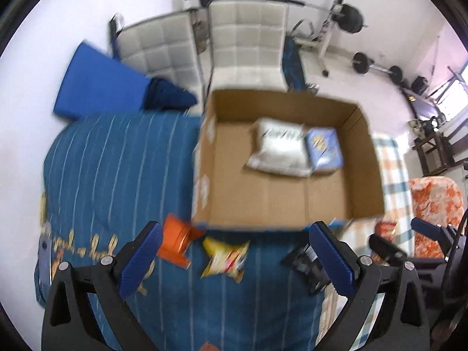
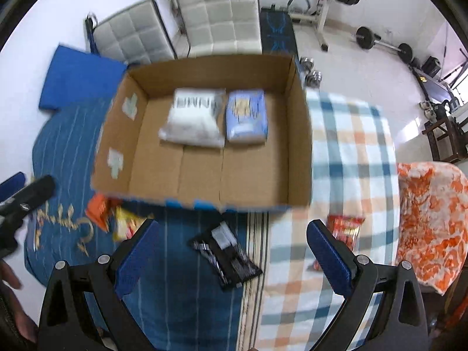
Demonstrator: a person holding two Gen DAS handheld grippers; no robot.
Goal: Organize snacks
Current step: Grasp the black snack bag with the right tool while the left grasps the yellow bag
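Observation:
An open cardboard box (image 1: 365, 158) (image 2: 301, 134) lies on the bed and holds a white packet (image 1: 278, 149) (image 2: 193, 120) and a blue packet (image 1: 323, 149) (image 2: 247, 117) side by side at its far end. On the covers in front of the box lie an orange packet (image 1: 175, 242) (image 2: 98, 207), a yellow packet (image 1: 225, 259) (image 2: 125, 225), a black packet (image 1: 307, 263) (image 2: 228, 256) and a red packet (image 2: 345, 228). My left gripper (image 1: 234, 254) hovers open above the yellow packet. My right gripper (image 2: 231, 251) stands open above the black packet. Both hold nothing.
The bed has a blue striped blanket (image 1: 111, 175) on the left and a checked blanket (image 2: 351, 152) on the right, with an orange floral cloth (image 2: 433, 222) beyond. White chairs (image 2: 216, 14), a blue mat (image 1: 96, 87) and weights (image 2: 377, 41) stand on the floor behind.

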